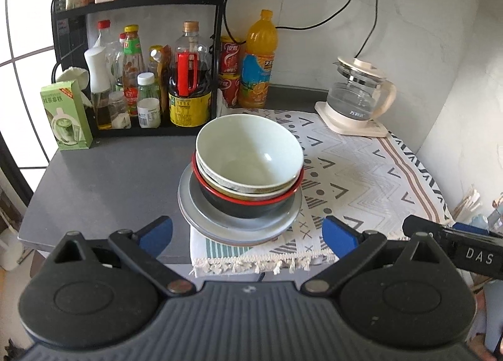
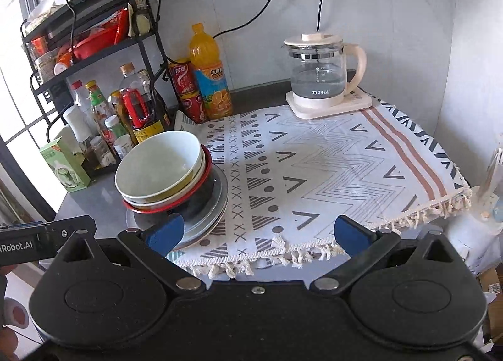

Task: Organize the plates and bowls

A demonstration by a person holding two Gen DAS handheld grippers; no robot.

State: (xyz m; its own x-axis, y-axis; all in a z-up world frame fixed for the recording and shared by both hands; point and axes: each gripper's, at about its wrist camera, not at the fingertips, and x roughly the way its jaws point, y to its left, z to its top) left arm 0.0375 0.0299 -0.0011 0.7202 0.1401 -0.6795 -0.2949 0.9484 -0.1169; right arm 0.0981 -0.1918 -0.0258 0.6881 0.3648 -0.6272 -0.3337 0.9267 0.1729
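Crockery stands in one stack at the near left edge of the patterned cloth [image 1: 361,169], partly over the grey counter [image 1: 110,178]. At the bottom lie the grey plates [image 1: 239,229]; on them sits a black bowl with a red rim [image 1: 242,208], then a yellow-edged bowl [image 1: 239,192], and on top a pale green bowl [image 1: 248,156], tilted toward the near side.

The left gripper [image 1: 246,233] hovers just near of the stack, its blue-padded fingers [image 1: 341,238] spread wide and holding nothing; the stack sits between them in the left wrist view. The right gripper [image 2: 267,233] is likewise wide open and empty, over the cloth's near fringe, with the stack to its left.

Far right on the cloth stands a glass kettle [image 2: 317,78]. Far left, a black rack [image 1: 138,46] holds sauce bottles, with an orange drink bottle [image 1: 257,62] beside it.
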